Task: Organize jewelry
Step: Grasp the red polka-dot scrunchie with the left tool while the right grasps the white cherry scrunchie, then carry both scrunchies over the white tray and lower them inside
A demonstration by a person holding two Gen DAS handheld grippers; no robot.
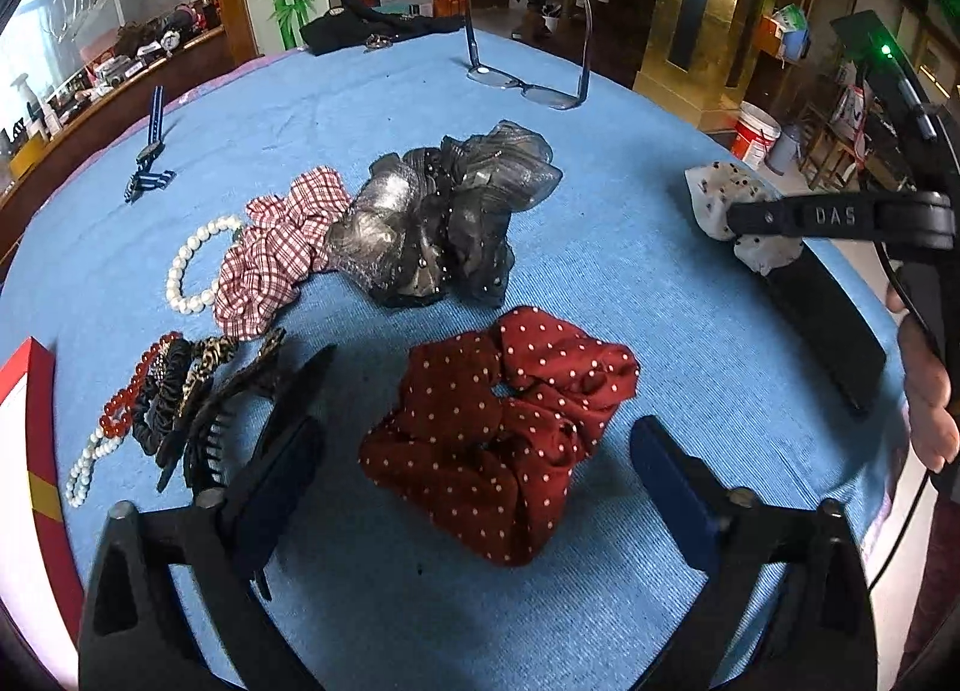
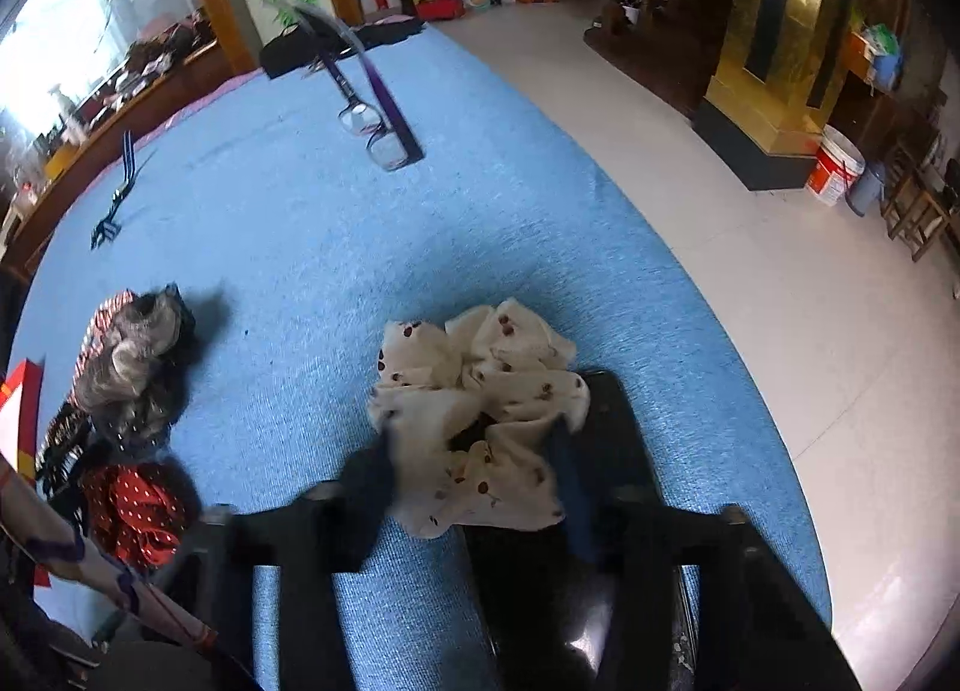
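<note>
- While the left gripper (image 1: pixel 474 439) is hovering with fingers spread wide, the red dotted scrunchie (image 1: pixel 504 427) is lying between them on the blue surface (image 1: pixel 630 283).
- The right gripper (image 2: pixel 474 451) is gripping the cream scrunchie (image 2: pixel 480 409), its fingers closing on the fabric just above a black tray (image 2: pixel 618 451).
- "DAS" is showing in raised letters on the right gripper's finger (image 1: pixel 834 217).
- A grey scrunchie (image 1: pixel 444 211), a checked scrunchie (image 1: pixel 276 259) and a pearl bracelet (image 1: pixel 192 265) are lying beyond, near glasses (image 1: pixel 528 84).
</note>
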